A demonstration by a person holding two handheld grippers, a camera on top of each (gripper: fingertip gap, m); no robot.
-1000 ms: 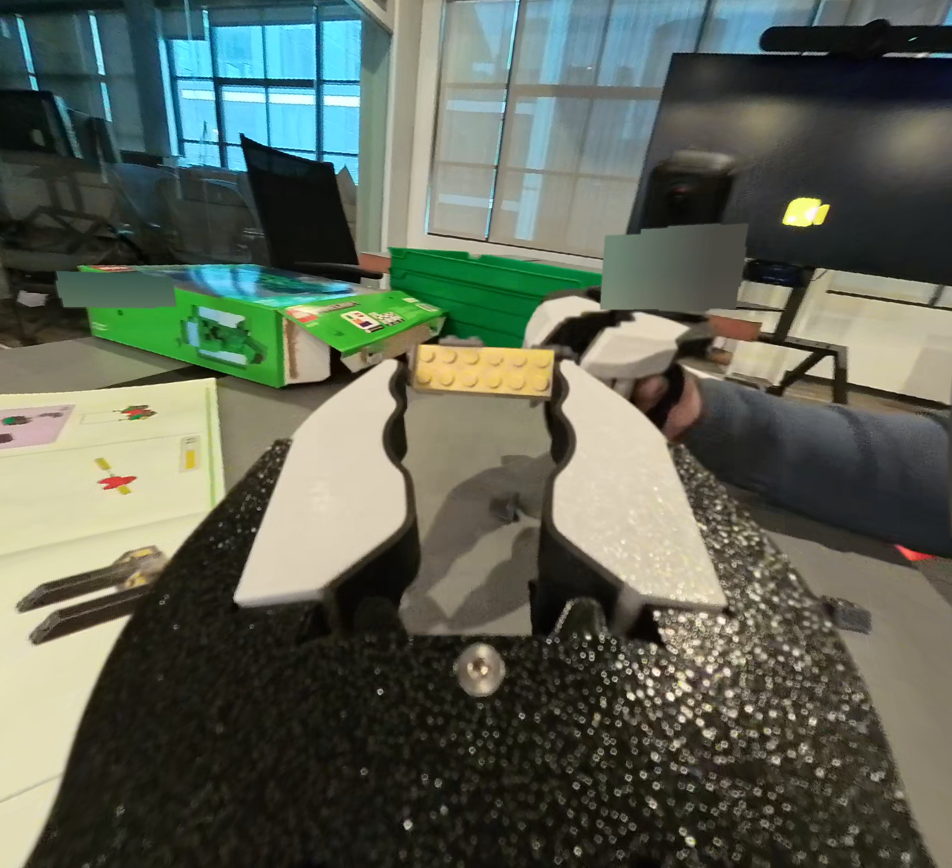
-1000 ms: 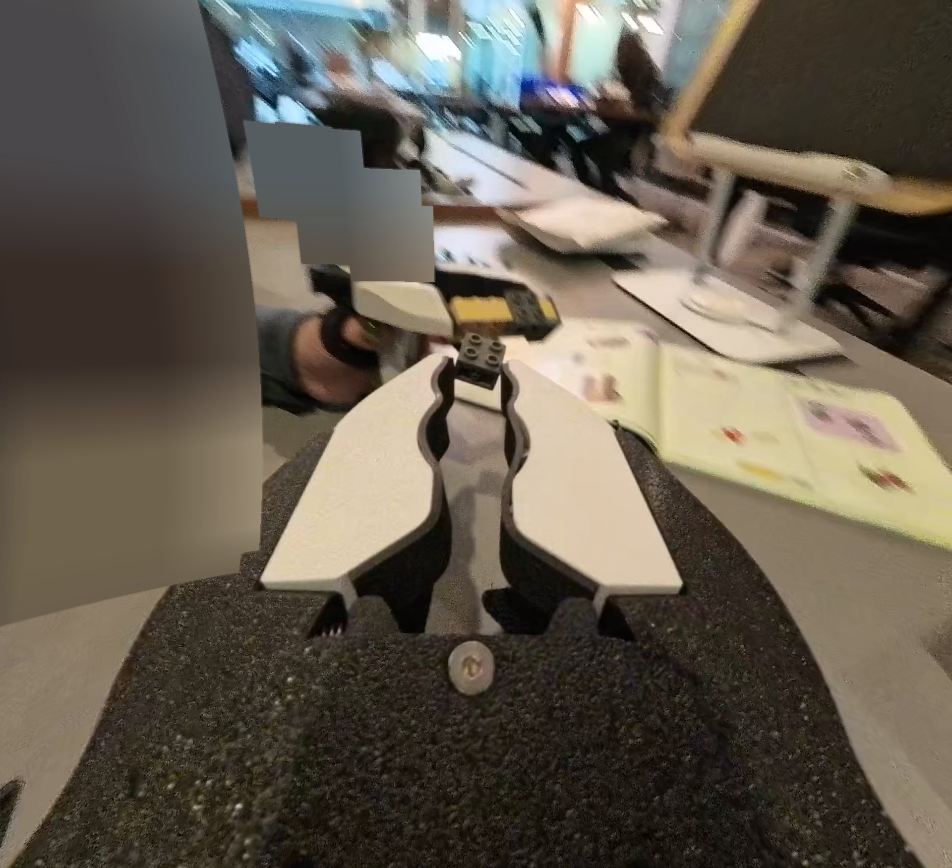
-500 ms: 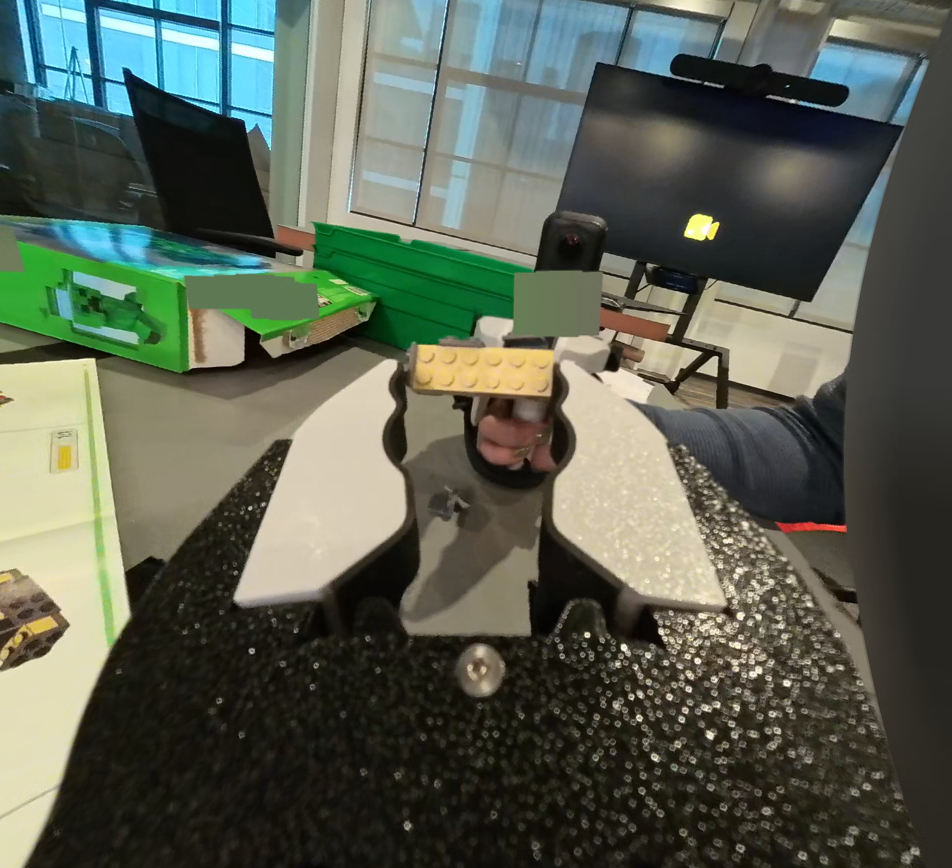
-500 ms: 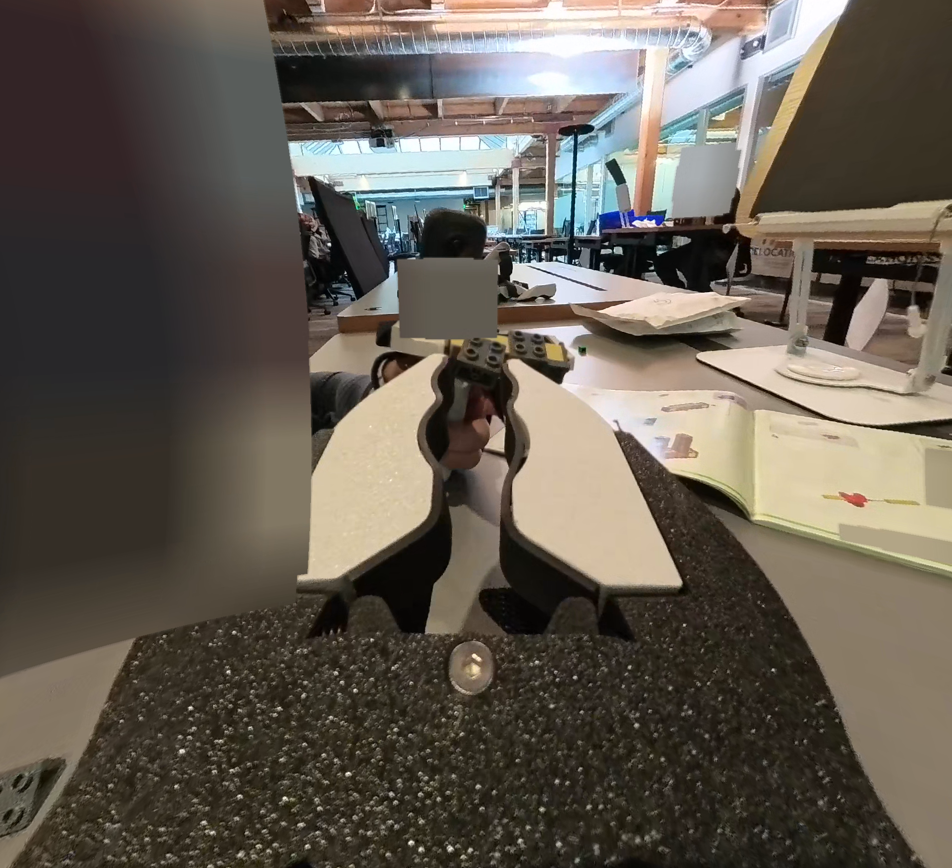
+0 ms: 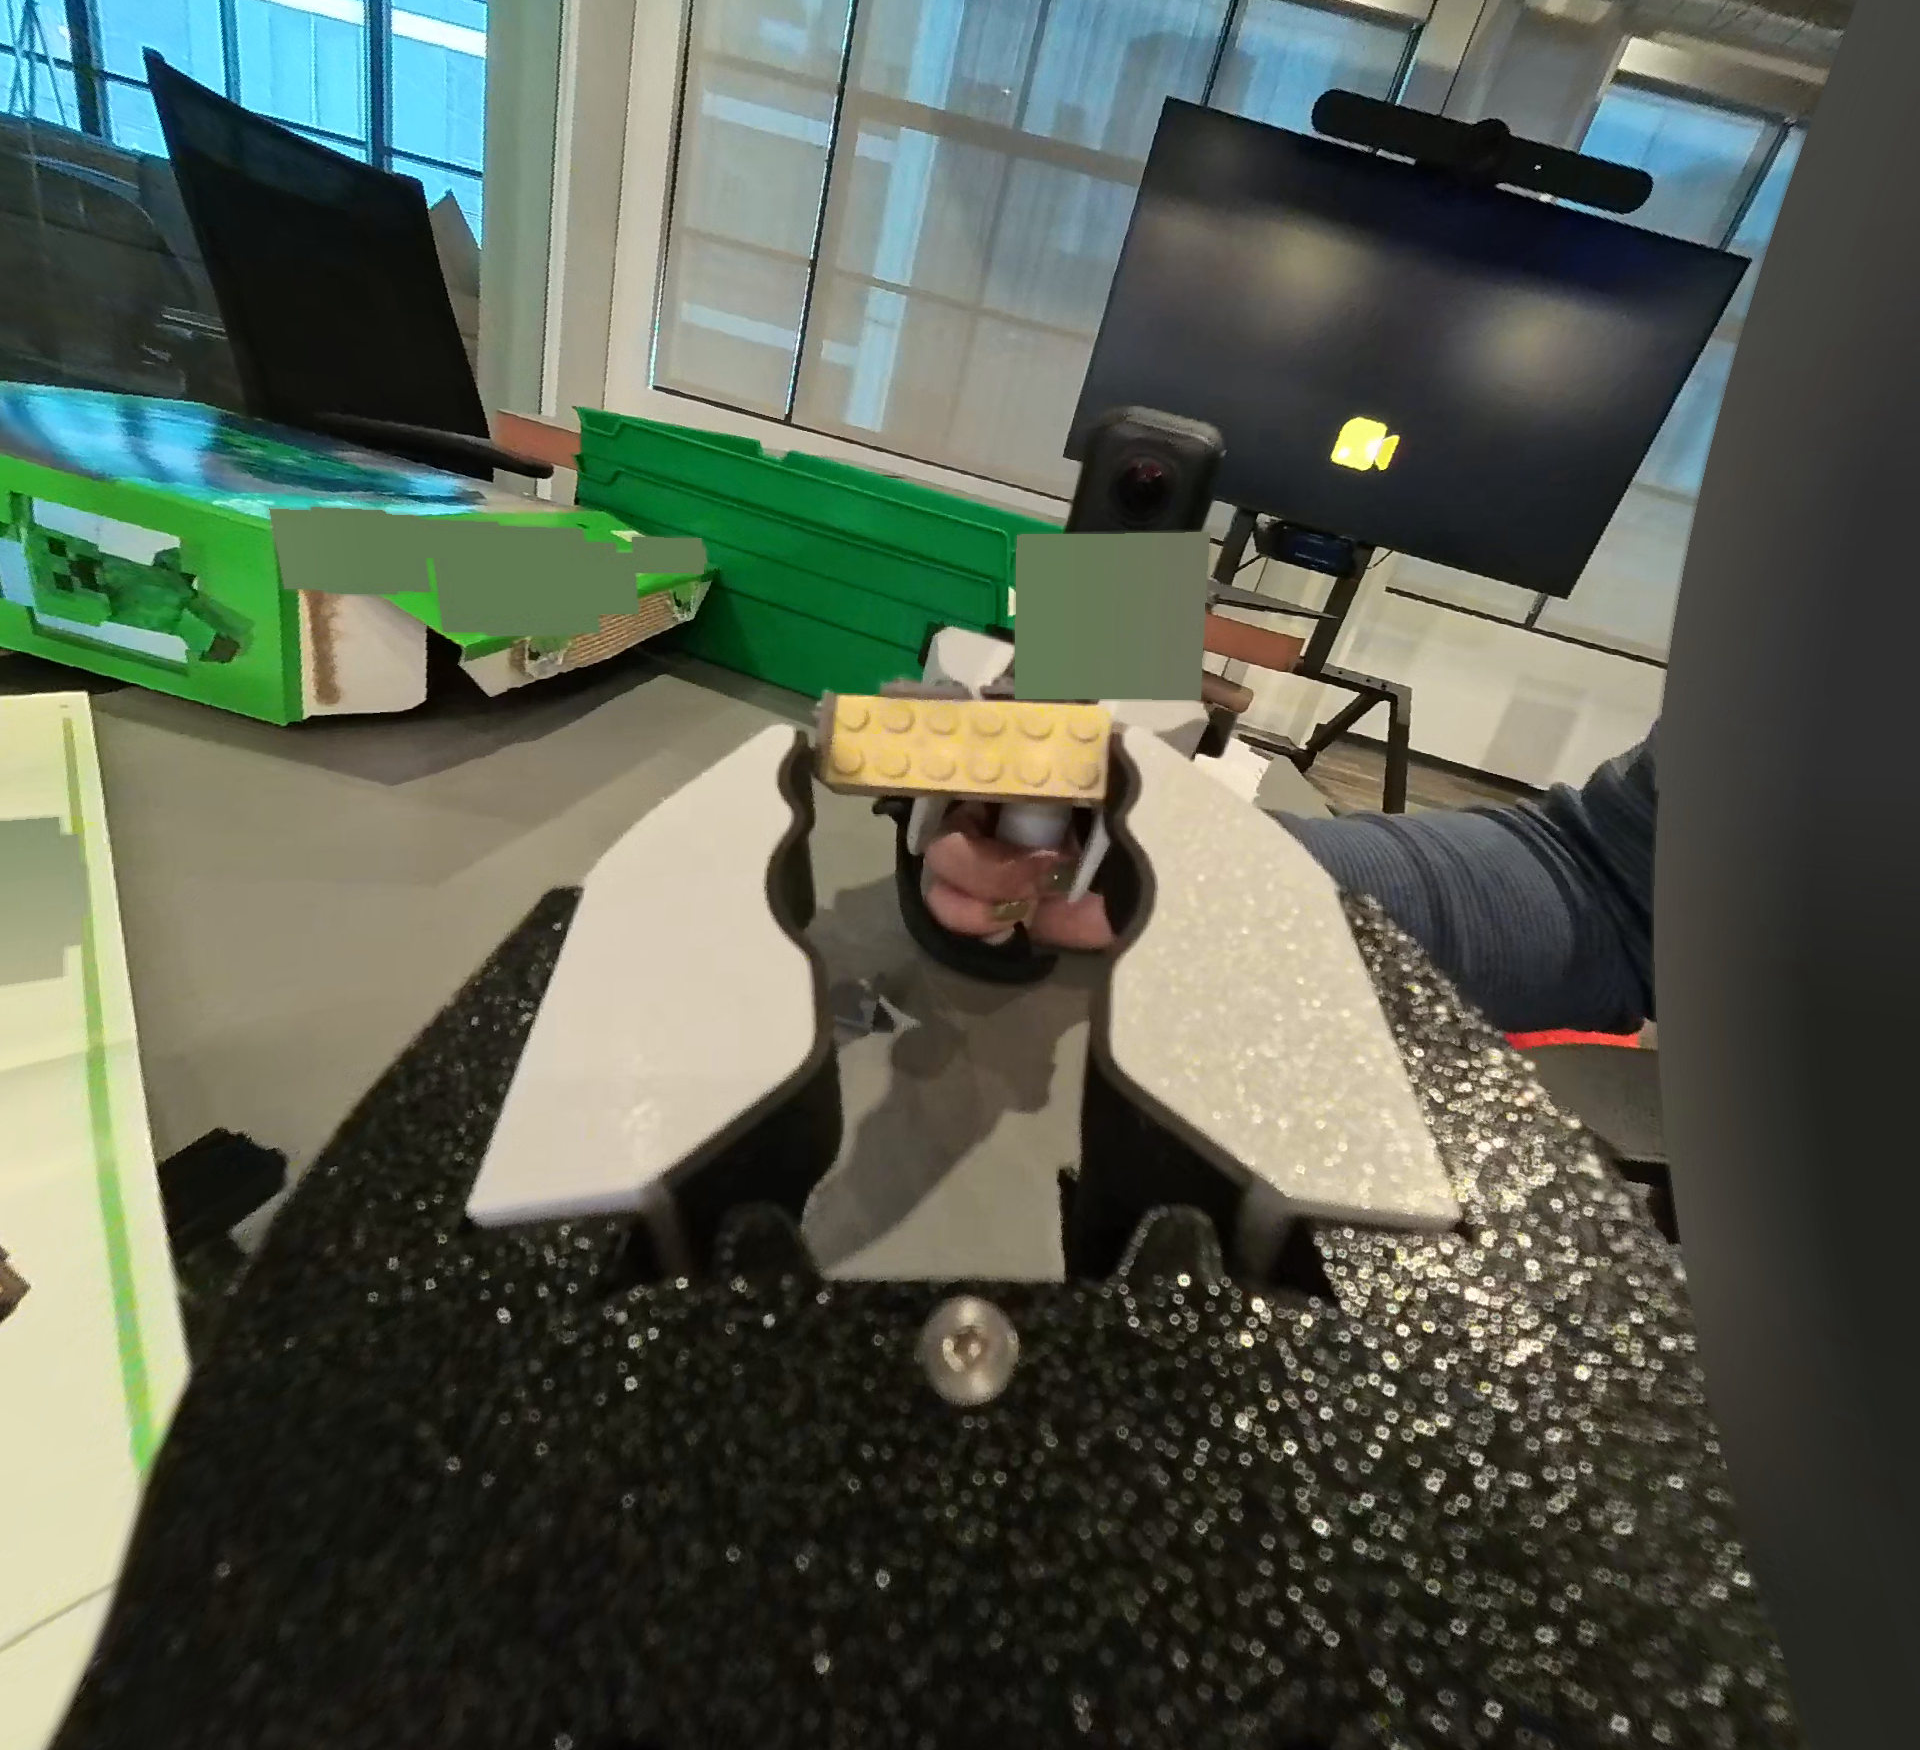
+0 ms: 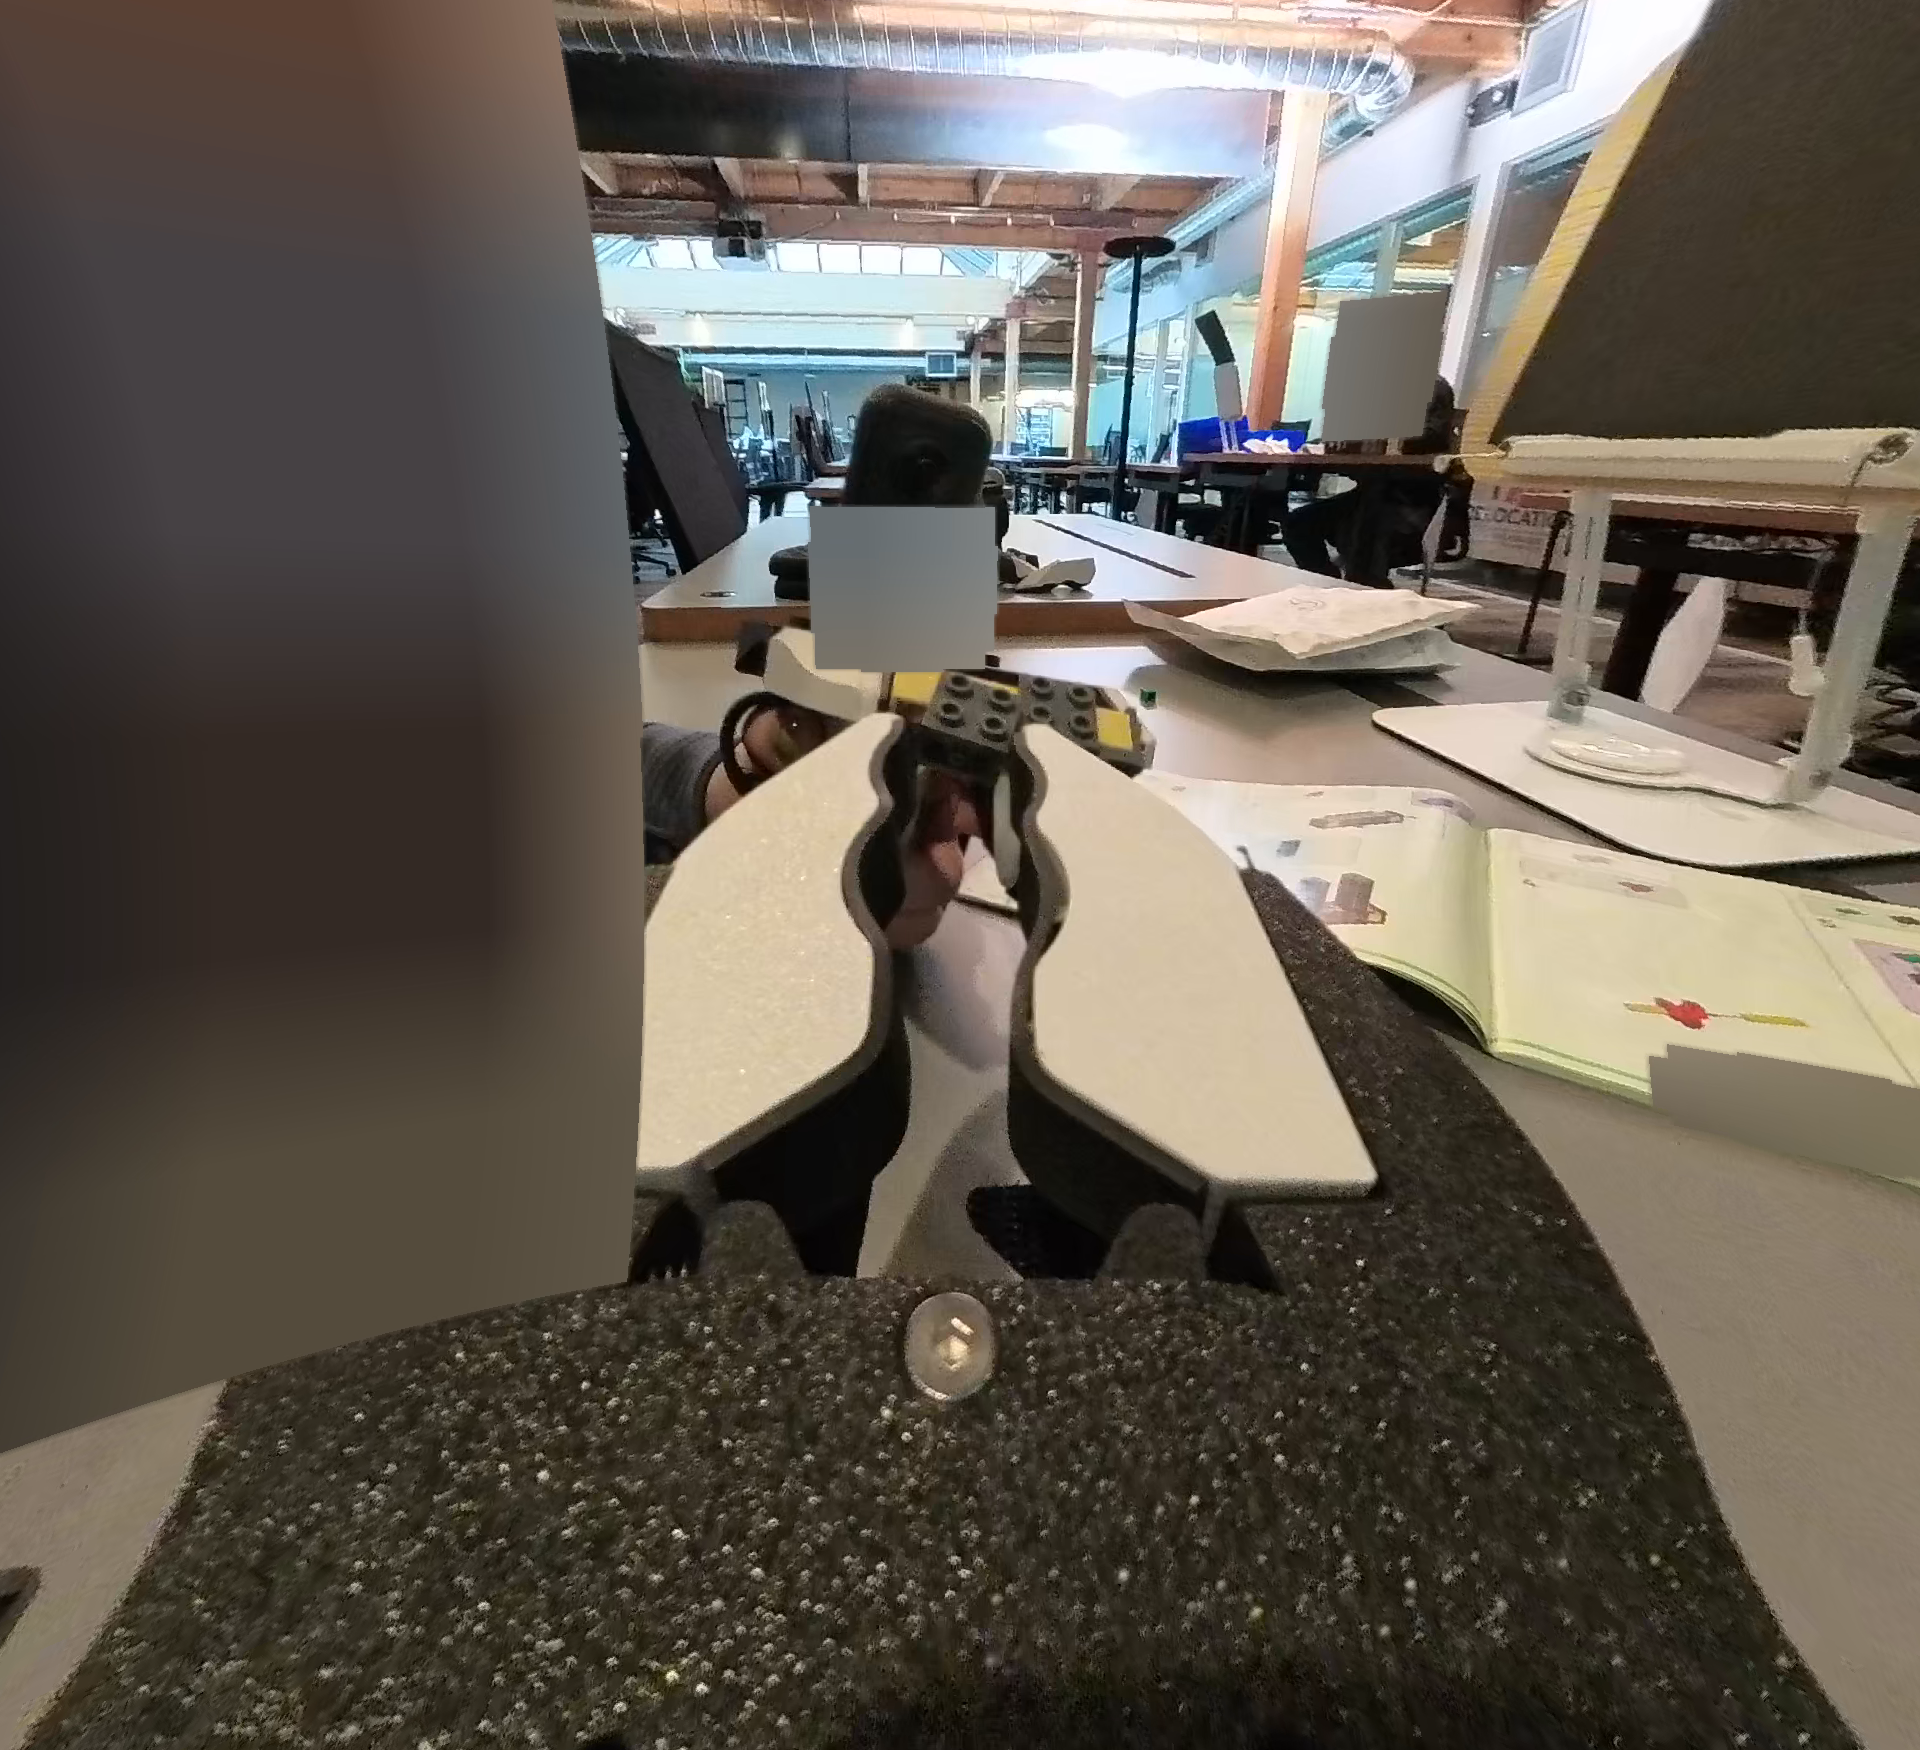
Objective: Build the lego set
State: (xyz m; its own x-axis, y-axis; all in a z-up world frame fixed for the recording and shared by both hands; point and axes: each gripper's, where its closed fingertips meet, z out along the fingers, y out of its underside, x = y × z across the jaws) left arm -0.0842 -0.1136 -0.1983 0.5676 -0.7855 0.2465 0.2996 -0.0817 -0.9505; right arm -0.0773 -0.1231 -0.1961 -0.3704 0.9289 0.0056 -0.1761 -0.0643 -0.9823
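Observation:
My left gripper (image 5: 961,760) is shut on a yellow plate (image 5: 963,755), held flat above the grey table, studs up. My right gripper (image 6: 961,744) is shut on a small dark grey brick (image 6: 971,718). The two grippers face each other, tip to tip. In the right wrist view the yellow plate (image 6: 1117,729) with dark pieces on it lies just behind the grey brick; I cannot tell whether they touch. In the left wrist view the right gripper shows behind the plate with a hand (image 5: 1003,890) on its handle; the grey brick is hidden there.
A green set box (image 5: 208,578) and a green bin (image 5: 821,568) stand at the far left. An open instruction booklet (image 6: 1558,942) lies beside the grippers. A white stand (image 6: 1662,744) and a paper bag (image 6: 1309,625) sit farther back. A small dark piece (image 5: 868,1014) lies under the left gripper. My left and right fingertips are right by each other.
Both grippers have tilted up and lined up tip to tip. The right gripper has moved from the side to straight behind the yellow plate, bringing the grey brick against it.

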